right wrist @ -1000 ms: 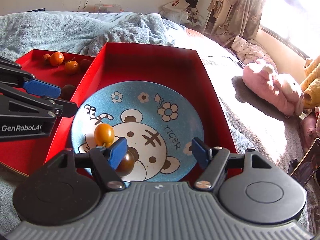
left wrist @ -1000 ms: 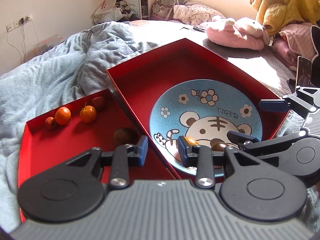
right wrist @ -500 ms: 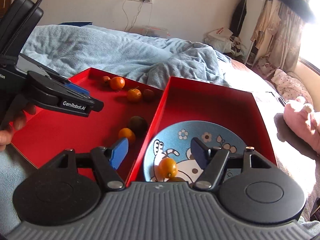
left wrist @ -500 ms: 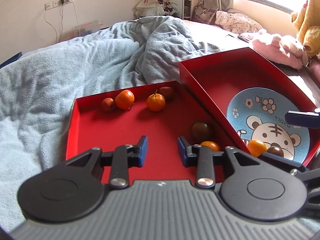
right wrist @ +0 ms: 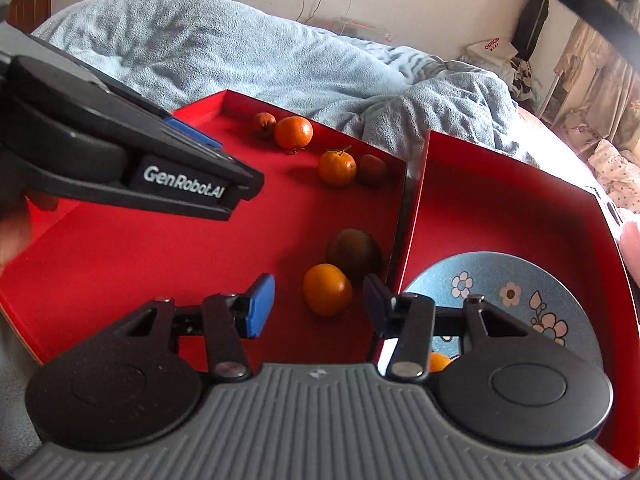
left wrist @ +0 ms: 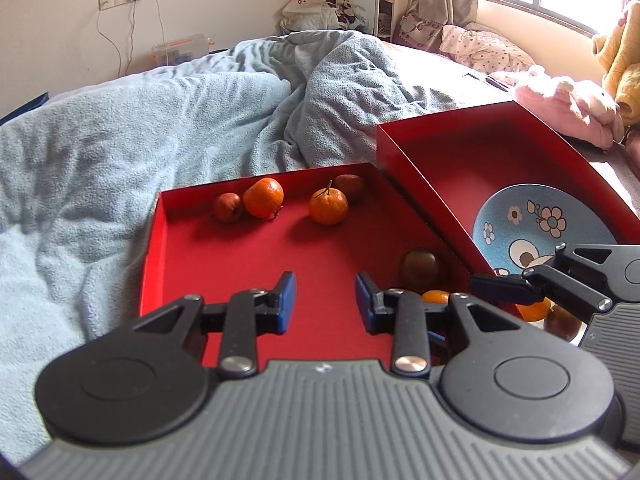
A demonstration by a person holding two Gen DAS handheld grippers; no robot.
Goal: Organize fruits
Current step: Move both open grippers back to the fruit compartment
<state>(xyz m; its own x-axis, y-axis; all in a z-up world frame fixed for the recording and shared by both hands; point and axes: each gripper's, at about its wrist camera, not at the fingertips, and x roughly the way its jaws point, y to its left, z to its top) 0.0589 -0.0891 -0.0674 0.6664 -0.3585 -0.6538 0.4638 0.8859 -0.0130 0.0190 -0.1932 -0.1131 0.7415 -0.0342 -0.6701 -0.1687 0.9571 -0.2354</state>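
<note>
A shallow red tray point(left wrist: 256, 256) holds two oranges point(left wrist: 263, 197) point(left wrist: 329, 206), two small dark red fruits point(left wrist: 227, 207), a dark brown fruit point(left wrist: 424, 268) and a small orange point(right wrist: 327, 289). A deeper red box point(left wrist: 460, 160) beside it holds a blue tiger plate point(left wrist: 536, 220) with an orange point(left wrist: 534, 309) and a dark fruit on it. My left gripper point(left wrist: 325, 302) is open and empty above the tray. My right gripper point(right wrist: 318, 303) is open, its fingers either side of the small orange, not touching it.
Tray and box rest on a bed covered by a rumpled light blue blanket point(left wrist: 160, 120). A pink plush toy point(left wrist: 568, 104) lies at the far right. A wall with a socket and cable point(left wrist: 120, 0) stands behind.
Both grippers have swung left from the tiger plate to over the fruit tray. The right gripper now frames the small orange in the tray. Both stayed open.
</note>
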